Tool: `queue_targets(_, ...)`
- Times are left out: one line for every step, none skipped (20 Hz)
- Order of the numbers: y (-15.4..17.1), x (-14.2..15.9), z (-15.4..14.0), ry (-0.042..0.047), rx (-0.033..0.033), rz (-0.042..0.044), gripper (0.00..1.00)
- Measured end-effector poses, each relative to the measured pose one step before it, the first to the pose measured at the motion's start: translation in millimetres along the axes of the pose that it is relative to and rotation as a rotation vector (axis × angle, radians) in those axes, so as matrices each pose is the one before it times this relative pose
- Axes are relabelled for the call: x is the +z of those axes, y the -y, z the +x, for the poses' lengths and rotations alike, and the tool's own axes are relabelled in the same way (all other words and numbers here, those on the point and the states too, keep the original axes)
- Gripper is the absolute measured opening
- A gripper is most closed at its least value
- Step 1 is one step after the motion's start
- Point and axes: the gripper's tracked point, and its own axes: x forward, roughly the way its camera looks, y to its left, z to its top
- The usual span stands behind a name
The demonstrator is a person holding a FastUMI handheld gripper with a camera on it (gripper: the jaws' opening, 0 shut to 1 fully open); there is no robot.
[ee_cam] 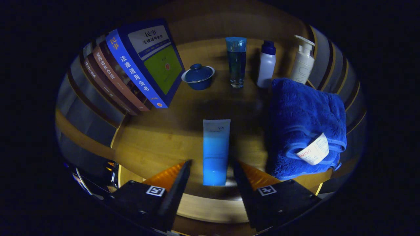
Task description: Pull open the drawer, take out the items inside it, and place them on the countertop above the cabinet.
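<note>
Placing step: my gripper [210, 165], fingers spread and released, straddles the tube [215, 152] lying on the countertop [157, 141]. Next I'd withdraw.

Towel [305, 124] tag [314, 151] reads, seemingly, "NISO".

Smooth, satin wooden countertop [157, 144]; on it, beside the plush, fuzzy cloth towel [305, 121], a smooth plastic tube [215, 150] with faint sheen between the spread gripper [211, 170] fingers; beyond the towel, a clear glossy bottle [236, 62]; glossy paper book covers [154, 59].
</note>
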Motion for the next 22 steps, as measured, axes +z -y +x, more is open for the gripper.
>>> queue_targets(2.38, -1.79, -7.84, 0.03128, -0.00356, -0.00262, 0.93)
queue_targets(3.38, 2.18, -15.18, 0.04268, -0.00684, 0.00014, 1.00)
queue_targets(-1.38, -1.19, -14.94, 0.05797, 0.00130, 0.00183, 1.00)
queue_targets(-3.45, -1.92, -21.34, 0.06353, 0.00765, 0.00301, 1.00)
queue_targets(-6.22, -2.33, -22.05, 0.06961, 0.01200, 0.00444, 1.00)
queue_targets(-6.36, -3.30, -23.48, 0.07614, 0.01703, 0.00385, 1.00)
queue_targets(-7.79, -3.97, -20.91, 0.07469, 0.01378, 0.00503, 1.00)
queue_targets(-5.88, -6.11, -19.08, 0.06317, 0.00805, 0.00699, 1.00)
queue_targets(-6.68, -6.28, -19.01, 0.05874, 0.00760, 0.00487, 1.00)
queue_targets(-2.45, -8.04, -16.93, 0.06097, -0.00928, 0.00139, 1.00)
queue_targets(-1.63, -8.46, -14.51, 0.06135, -0.00907, -0.00367, 1.00)
queue_targets(5.73, -11.30, -16.81, 0.04368, -0.03032, -0.02215, 1.00)
queue_targets(3.57, -14.47, -13.32, 0.02733, -0.02174, -0.02562, 1.00)
queue_targets(0.90, -16.90, -14.87, 0.02312, -0.01637, -0.02362, 1.00)
queue_targets(-2.40, -11.55, -10.76, 0.02567, -0.00534, -0.01991, 1.00)
queue_targets(-7.22, -10.21, -9.32, 0.02171, 0.00813, -0.01466, 1.00)
queue_targets(-4.93, -11.03, -6.87, 0.00671, 0.00260, -0.02128, 0.99)
queue_targets(0.03, -12.19, -4.06, -0.00076, -0.00270, -0.01285, 1.00)
queue_targets(-0.39, -10.17, -3.50, 0.00766, -0.01058, -0.00413, 1.00)
queue_targets(0.23, -6.17, 1.01, 0.00989, -0.00576, -0.00106, 1.00)
queue_targets(-0.43, -8.53, 3.22, -0.01187, -0.00202, 0.00260, 1.00)
queue_targets(0.29, -11.08, 2.55, -0.01945, -0.00173, 0.01379, 1.00)
